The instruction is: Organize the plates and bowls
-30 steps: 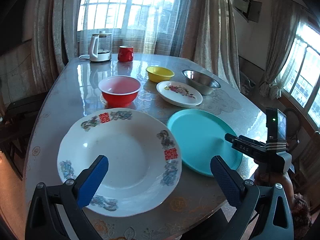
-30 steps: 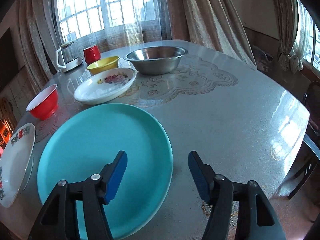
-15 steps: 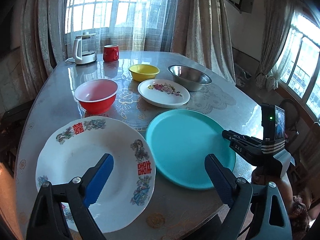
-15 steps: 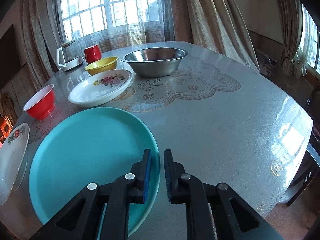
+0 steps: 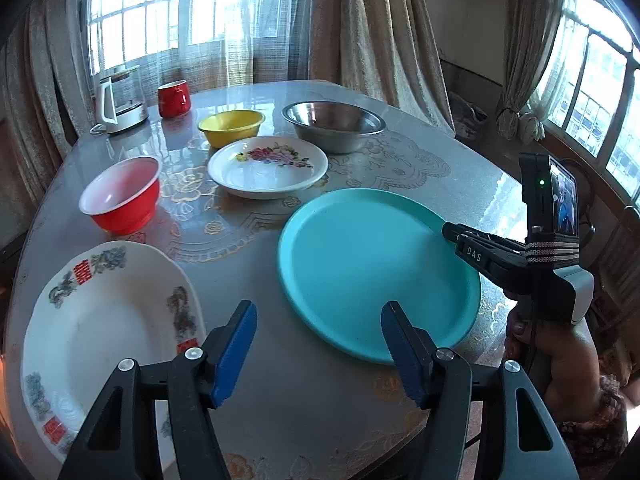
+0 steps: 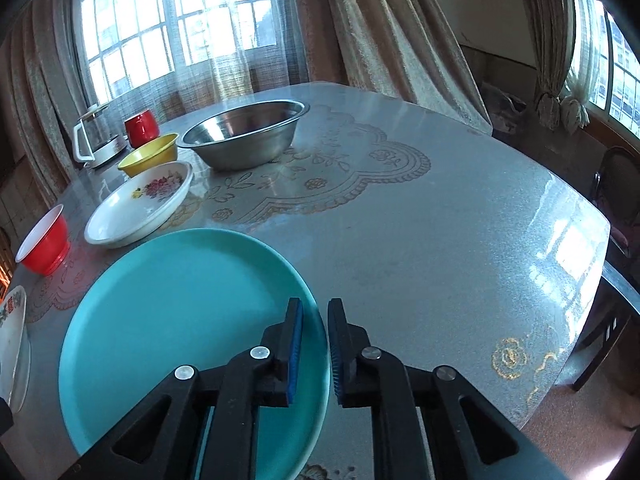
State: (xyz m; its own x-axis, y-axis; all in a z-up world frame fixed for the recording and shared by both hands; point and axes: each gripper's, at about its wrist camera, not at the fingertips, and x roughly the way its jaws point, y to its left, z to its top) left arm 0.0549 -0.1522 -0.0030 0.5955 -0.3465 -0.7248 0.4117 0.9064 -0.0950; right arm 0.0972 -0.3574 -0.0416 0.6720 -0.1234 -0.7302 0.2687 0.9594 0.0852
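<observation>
Presently, left wrist view: the left gripper (image 5: 318,344) hangs over bare table (image 5: 460,168) between the white plate (image 5: 100,320) and teal plate (image 5: 372,268), jaws half wide and just closing, nothing between them. Right wrist view: the right gripper (image 6: 314,350) is clamped on the teal plate's (image 6: 180,312) near rim. Judged light, stiff, slippery plastic; a rim hold suits.

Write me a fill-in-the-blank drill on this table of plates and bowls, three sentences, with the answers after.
1. The right gripper is clamped on the rim of the ____ plate.
2. The flowered plate lies between the yellow bowl and the ____ plate.
3. The bowl beside the yellow bowl is made of ____.

Answers: turquoise; turquoise; metal
</observation>
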